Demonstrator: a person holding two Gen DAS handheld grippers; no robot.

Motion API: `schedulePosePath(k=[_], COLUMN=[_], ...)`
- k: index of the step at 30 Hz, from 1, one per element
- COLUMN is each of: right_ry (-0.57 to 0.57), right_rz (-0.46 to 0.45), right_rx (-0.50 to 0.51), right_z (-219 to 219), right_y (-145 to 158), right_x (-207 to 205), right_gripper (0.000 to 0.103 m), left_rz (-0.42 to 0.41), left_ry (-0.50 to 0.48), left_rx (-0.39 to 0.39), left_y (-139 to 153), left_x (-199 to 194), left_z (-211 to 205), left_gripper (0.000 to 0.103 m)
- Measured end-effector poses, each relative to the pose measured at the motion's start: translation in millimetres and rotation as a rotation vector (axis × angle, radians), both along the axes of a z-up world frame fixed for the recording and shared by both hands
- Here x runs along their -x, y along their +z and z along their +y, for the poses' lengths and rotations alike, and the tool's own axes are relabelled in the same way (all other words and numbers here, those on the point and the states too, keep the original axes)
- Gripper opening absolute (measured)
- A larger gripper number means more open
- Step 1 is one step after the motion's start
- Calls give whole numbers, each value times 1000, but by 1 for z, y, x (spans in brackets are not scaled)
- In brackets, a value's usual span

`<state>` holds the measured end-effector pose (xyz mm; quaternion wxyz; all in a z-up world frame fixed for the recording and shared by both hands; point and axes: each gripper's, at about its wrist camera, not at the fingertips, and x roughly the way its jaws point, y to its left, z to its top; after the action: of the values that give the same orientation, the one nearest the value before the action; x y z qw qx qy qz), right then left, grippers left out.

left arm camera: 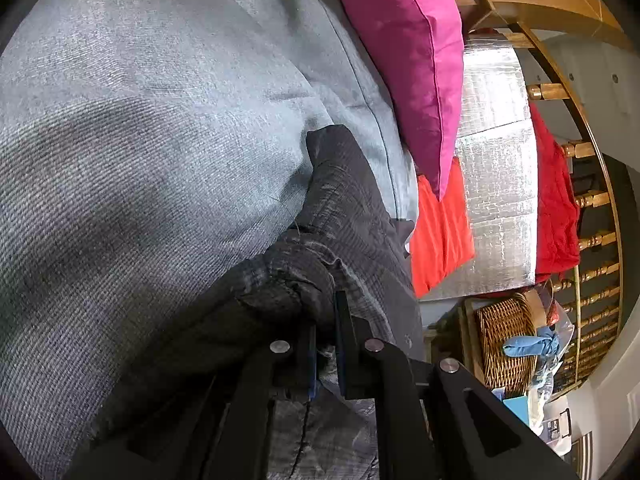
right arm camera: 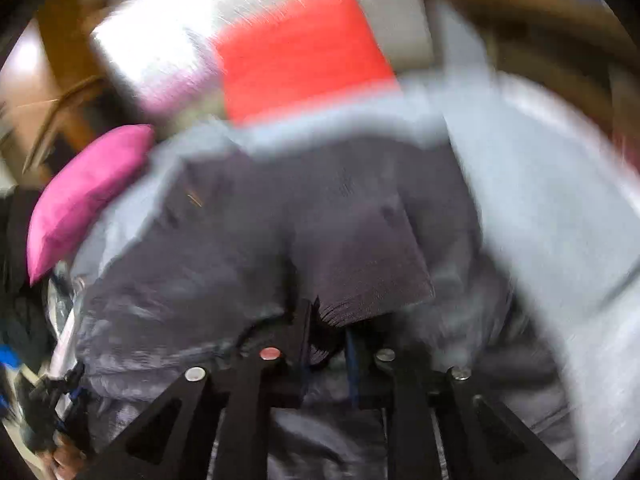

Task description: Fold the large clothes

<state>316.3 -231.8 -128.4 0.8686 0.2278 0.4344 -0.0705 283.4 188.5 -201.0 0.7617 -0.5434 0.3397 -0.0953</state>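
A dark grey garment (left arm camera: 348, 200) lies bunched on a grey sofa cushion (left arm camera: 140, 140). My left gripper (left arm camera: 326, 316) is shut on a thick rolled fold of it near the cushion's right side. In the blurred right wrist view the same garment (right arm camera: 240, 240) spreads across the sofa (right arm camera: 540, 200). A ribbed dark edge of it (right arm camera: 372, 272) sticks up between the fingers of my right gripper (right arm camera: 330, 328), which is shut on it. The garment's lower part is hidden under both grippers.
A magenta pillow (left arm camera: 400, 60) (right arm camera: 84, 196) and a red cushion (left arm camera: 440, 228) (right arm camera: 300, 52) lean at the sofa's end against a silver foil panel (left arm camera: 496, 100). Beyond it are a wicker basket (left arm camera: 504, 344), a red cloth (left arm camera: 556, 208) and a wooden railing (left arm camera: 596, 200).
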Motion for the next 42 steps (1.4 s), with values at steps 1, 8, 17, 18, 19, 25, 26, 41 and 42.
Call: schedulePosePath(k=[1,8,17,18,19,25,26,41,42], right_ry=[-24,-16,82,84,82,74,85,182,190], right_rz=[-35,-89,-213,-198,-163,-45,-42,-9,-1], right_rx=[-37,-2,-52,-66,-89,-97,-86,-4,14], right_z=[-5,-12,8,7,5,3,5,13,16], right_y=[0,38,69,64,52,9,9,7,7], right_x=[8,28,30,25,16,-5,-5,-6,-7], right_gripper=[27,75,75,75,76,78,78,81,81], left_rz=[3,6,20,20,22,66,48,69,90], left_ry=[2,-5,-5,-6,-6,94,122,-206,-226], left_rx=[-3,-17,0,-3,-3,-108,-179,-1104,-1115], left_y=[0,2,9,12,12,40,51,68,57], left_x=[0,-1,6,8,10,45,51,-50,-52], left_z=[0,-2,-3,-4,-4,3,1,-136,-134], left_gripper=[10,10,25,31,37,59,59,59,61])
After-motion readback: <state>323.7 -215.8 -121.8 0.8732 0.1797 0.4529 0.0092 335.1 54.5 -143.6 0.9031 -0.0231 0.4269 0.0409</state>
